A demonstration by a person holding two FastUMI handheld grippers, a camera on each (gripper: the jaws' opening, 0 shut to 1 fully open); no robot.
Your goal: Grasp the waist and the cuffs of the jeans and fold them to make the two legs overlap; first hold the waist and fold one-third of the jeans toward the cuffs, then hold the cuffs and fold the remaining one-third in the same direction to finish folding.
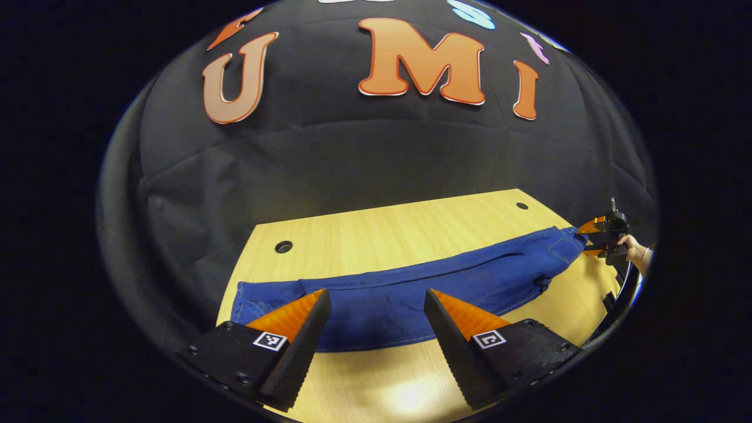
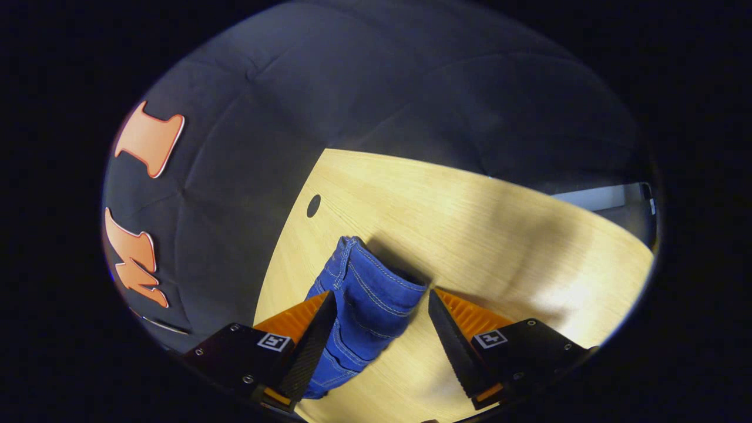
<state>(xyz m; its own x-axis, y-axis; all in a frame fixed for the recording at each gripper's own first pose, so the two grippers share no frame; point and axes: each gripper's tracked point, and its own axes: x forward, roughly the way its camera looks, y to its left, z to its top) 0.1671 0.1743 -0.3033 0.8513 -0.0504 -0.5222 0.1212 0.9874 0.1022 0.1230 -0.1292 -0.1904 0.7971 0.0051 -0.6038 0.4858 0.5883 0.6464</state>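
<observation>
Left gripper view looks across a pale wooden tabletop [image 1: 411,229] on which the dark blue denim jeans [image 1: 411,294] lie stretched in a long band, legs already laid one over the other, running from near the table's left edge to its far right corner. The left gripper [image 1: 376,317] hangs just above the near hem side of the jeans with its jaws spread wide and nothing between them; the fabric lies beyond and beneath the fingertips, not pinched. At the far right end of the jeans the right gripper [image 1: 590,238], held by a hand [image 1: 637,254], meets the tip of the cloth.

In the right gripper view, that right gripper [image 2: 382,311] has its jaws wide apart around the stitched end of the jeans [image 2: 364,294], which rises bunched off the table between the fingers. One finger [image 2: 311,346] lies against the fabric's side; the other stands clear of it. A round cable hole [image 2: 314,205] sits in the tabletop [image 2: 499,235] beyond the jeans.
</observation>
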